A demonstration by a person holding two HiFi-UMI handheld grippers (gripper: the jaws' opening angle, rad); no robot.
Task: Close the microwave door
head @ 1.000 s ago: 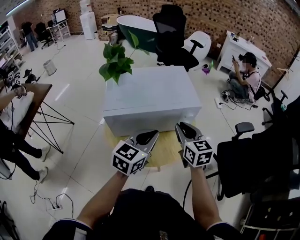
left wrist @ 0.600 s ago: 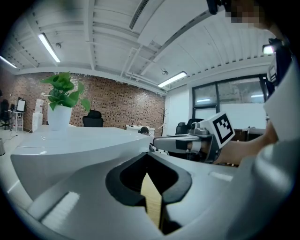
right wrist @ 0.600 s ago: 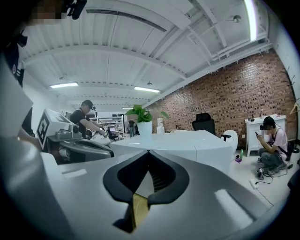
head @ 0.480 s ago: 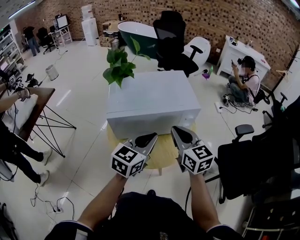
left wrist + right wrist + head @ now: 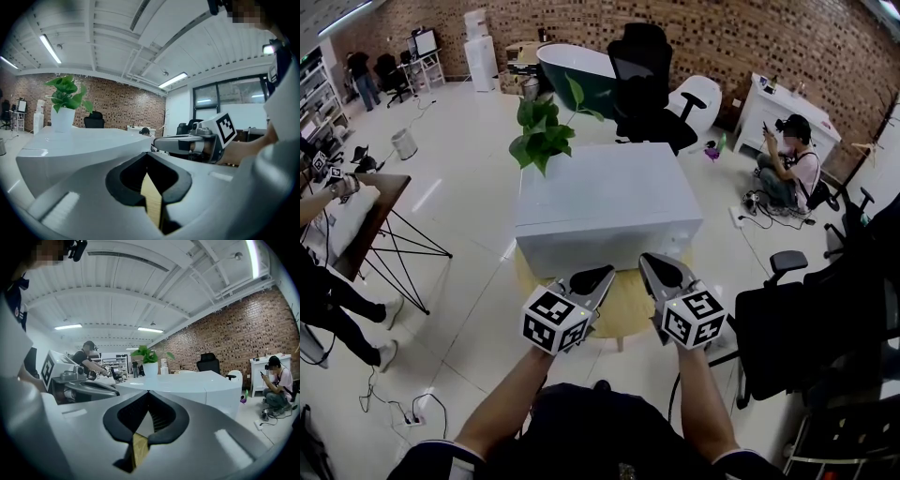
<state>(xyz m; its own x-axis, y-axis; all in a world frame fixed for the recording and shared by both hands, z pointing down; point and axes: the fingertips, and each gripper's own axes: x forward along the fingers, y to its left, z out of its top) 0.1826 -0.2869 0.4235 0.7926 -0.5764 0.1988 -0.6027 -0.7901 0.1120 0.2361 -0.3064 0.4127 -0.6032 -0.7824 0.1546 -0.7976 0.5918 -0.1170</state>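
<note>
1. Head view: the microwave [image 5: 605,202] is seen on the round table [image 5: 628,305], straight ahead of both grippers. Its front face is flush and no door is seen standing out.
2. The right gripper [image 5: 649,260] is now drawn back from that front face, which it was close against a second ago. A gap is left between its tips and the microwave.
3. Its jaws, parted a moment earlier, are now pressed together on nothing, as is confirmed in the right gripper view.
4. The left gripper [image 5: 606,273] is held beside it, its jaws likewise together and empty.
5. The door is judged already shut, so the task is taken as done.
</note>
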